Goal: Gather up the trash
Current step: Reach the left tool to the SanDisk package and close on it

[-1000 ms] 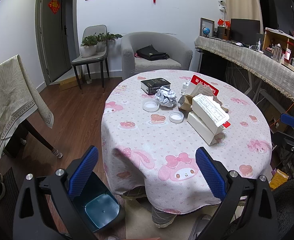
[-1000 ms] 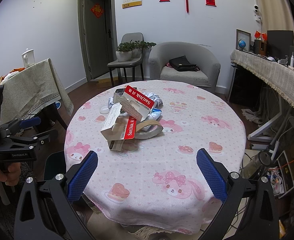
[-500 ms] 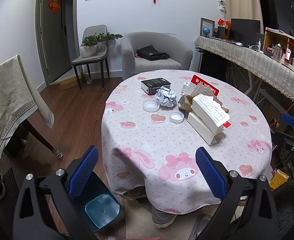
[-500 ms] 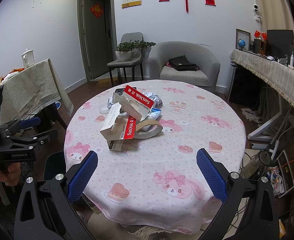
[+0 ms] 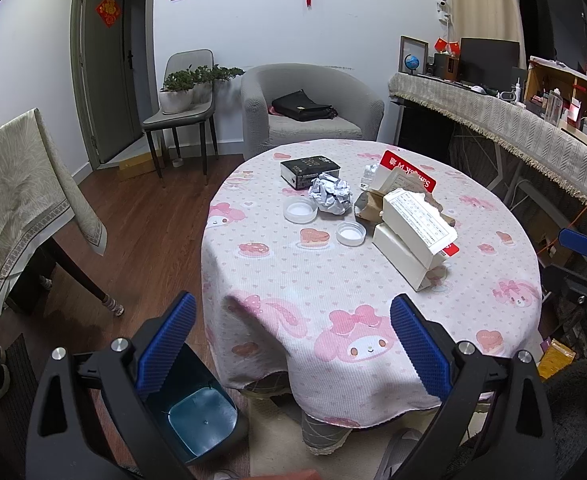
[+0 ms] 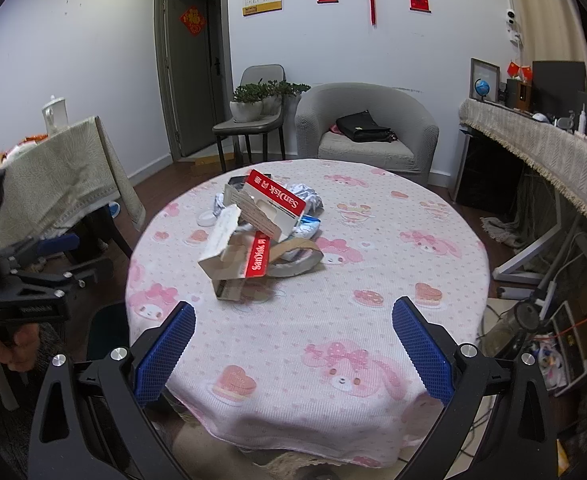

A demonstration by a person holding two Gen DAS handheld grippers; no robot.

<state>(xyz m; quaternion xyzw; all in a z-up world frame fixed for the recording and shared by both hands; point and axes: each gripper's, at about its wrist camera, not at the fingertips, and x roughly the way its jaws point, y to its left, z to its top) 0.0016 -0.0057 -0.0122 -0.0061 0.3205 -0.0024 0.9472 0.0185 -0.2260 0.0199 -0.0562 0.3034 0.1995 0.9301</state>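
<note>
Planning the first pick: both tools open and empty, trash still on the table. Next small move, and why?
Probably ease the left tool forward toward the crumpled foil ball. Both tools are open, short of the table, holding nothing; the foil lies apart from the torn boxes, and the bin sits below on the left.

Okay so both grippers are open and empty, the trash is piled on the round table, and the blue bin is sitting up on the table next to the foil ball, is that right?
Not quite. The blue bin stands on the floor beside the round table, under the left gripper, as the left wrist view shows. The rest holds: the foil ball and other trash are on the table, and the right gripper is open too.
</note>
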